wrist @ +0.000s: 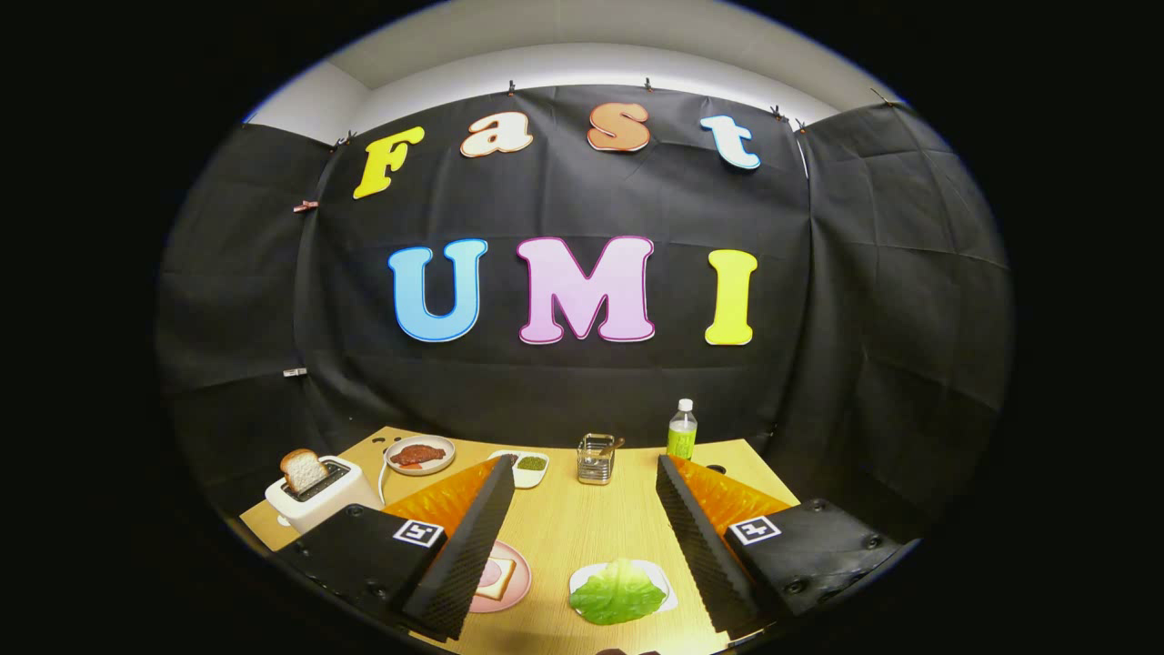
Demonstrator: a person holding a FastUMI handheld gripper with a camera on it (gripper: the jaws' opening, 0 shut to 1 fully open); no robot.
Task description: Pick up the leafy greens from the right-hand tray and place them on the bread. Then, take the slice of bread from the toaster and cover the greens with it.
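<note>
on the wooden table [582, 528] between the wide-open, empty gripper [582, 468] fingers lies one leafy greens [617, 593] piece; one bread slice [303, 469] stands in one toaster [320, 496].

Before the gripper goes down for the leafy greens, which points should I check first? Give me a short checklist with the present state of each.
1. Gripper fingers spread wide, nothing between them: ok.
2. Leafy greens lie on their white tray, between the fingers, near their base: ok.
3. Bread on pink plate is partly behind the left finger; bare top for the greens: cannot tell.
4. Bread slice stands up out of the toaster, ready for later: ok.
5. Metal holder and bottle stand far beyond the fingertips, away from the greens: ok.
</note>
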